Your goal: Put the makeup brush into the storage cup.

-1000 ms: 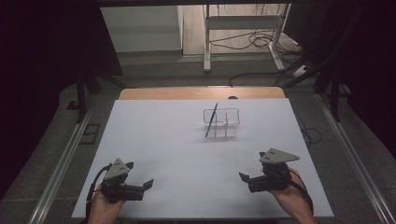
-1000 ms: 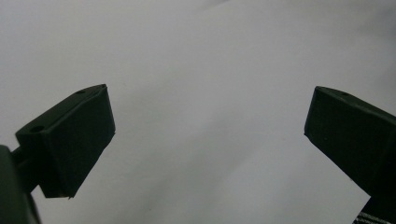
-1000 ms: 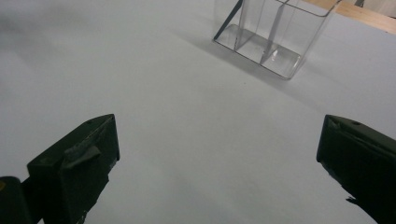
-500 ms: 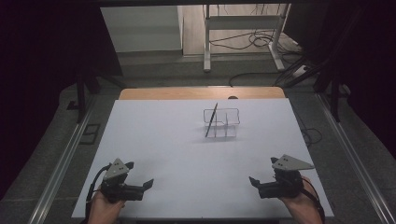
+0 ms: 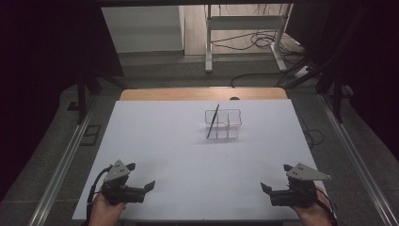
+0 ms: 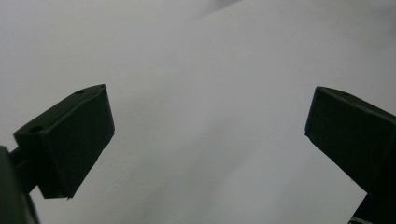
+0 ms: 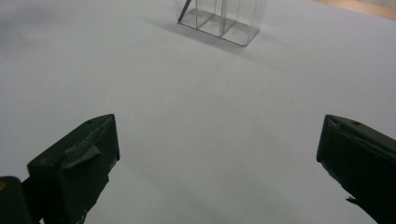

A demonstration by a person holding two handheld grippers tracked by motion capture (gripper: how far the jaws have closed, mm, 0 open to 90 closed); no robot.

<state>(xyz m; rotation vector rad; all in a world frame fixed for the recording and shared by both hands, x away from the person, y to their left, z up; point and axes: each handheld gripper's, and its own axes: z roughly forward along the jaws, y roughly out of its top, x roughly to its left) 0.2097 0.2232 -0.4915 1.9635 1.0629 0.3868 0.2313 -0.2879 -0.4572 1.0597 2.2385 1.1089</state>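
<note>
A clear plastic rack (image 5: 224, 124) with several slots stands on the white table (image 5: 188, 155), right of centre toward the back. One dark thin flat piece (image 5: 212, 121) leans upright in its left slot. The rack's base (image 7: 219, 23) appears at the top of the right gripper view. My left gripper (image 5: 147, 181) is at the front left of the table, open and holding nothing; its jaws are wide apart over bare white surface (image 6: 210, 140). At the front right, my right gripper (image 5: 264, 188) is open and holds nothing, pointing inward and toward the rack.
A strip of wooden tabletop (image 5: 202, 93) shows behind the white sheet. Beyond it are a white metal stand (image 5: 244, 33) and loose cables (image 5: 263, 42) on the floor. Metal rails (image 5: 61, 160) run along both sides of the table.
My right gripper has drawn back toward the front right corner of the table. The left gripper has barely moved. The rack and its piece are unchanged.
</note>
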